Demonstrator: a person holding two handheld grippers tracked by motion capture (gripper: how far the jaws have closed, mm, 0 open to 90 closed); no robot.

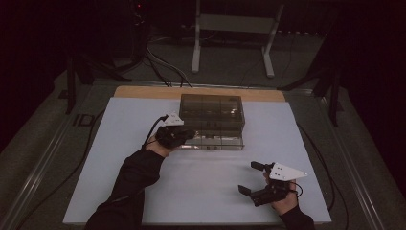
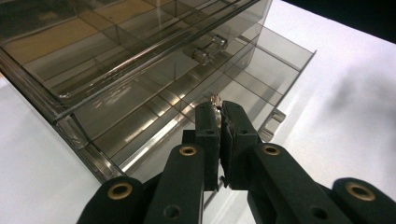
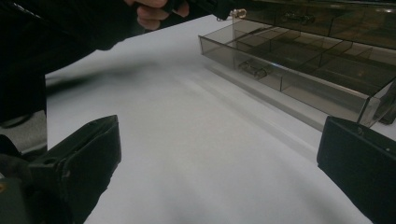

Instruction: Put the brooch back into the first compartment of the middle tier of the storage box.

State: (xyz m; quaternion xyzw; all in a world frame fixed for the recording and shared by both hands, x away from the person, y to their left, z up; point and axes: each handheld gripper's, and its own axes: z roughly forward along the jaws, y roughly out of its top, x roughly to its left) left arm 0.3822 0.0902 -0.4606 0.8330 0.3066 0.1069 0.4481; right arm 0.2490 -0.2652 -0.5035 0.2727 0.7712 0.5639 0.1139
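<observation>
Risk number one, seen from above: left tool [image 1: 184, 135] hangs over the open drawer [image 1: 215, 142] of the smoky box [image 1: 212, 111] mid-counter [image 1: 201, 187]. Left gripper view: it's clamped on a tiny metal clasp [image 2: 215, 99] by its tip, so that could slip into the wrong compartment. Right gripper view: right tool [image 3: 219, 163] gapes empty, no backup.

open drawer [image 1: 213, 140] juts onto white mat [image 1: 201, 187]; near mat lies free.
</observation>
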